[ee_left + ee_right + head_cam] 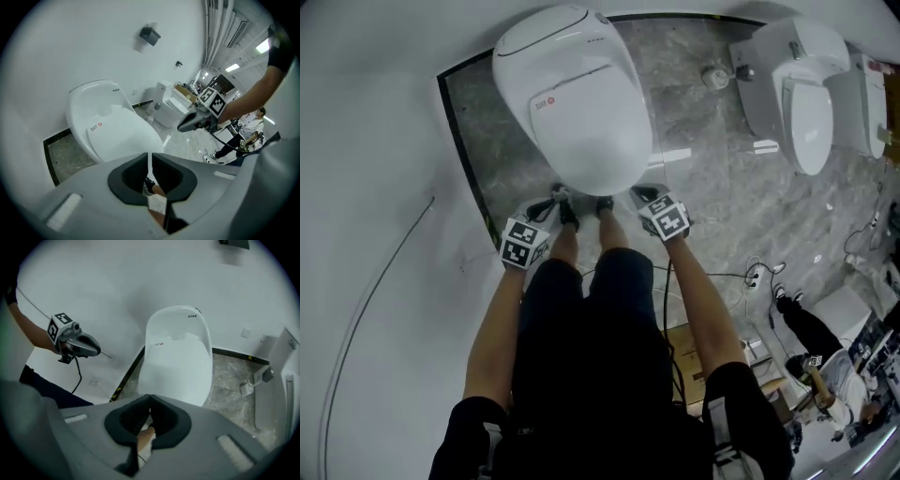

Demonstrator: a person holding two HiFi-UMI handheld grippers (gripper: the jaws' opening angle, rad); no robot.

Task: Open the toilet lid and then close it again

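Left tongs [555, 197] stand a slit ajar and right tongs [639, 195] closed, both empty, near the shut lid's [581, 122] front.

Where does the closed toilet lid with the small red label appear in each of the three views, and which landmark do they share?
Head view: the toilet lid fills the upper centre of the picture.
Left gripper view: the lid sits left of centre, seen at a slant.
Right gripper view: the lid sits in the centre, slightly to the right.
Shared landmark: the red label on the lid, also visible at and.
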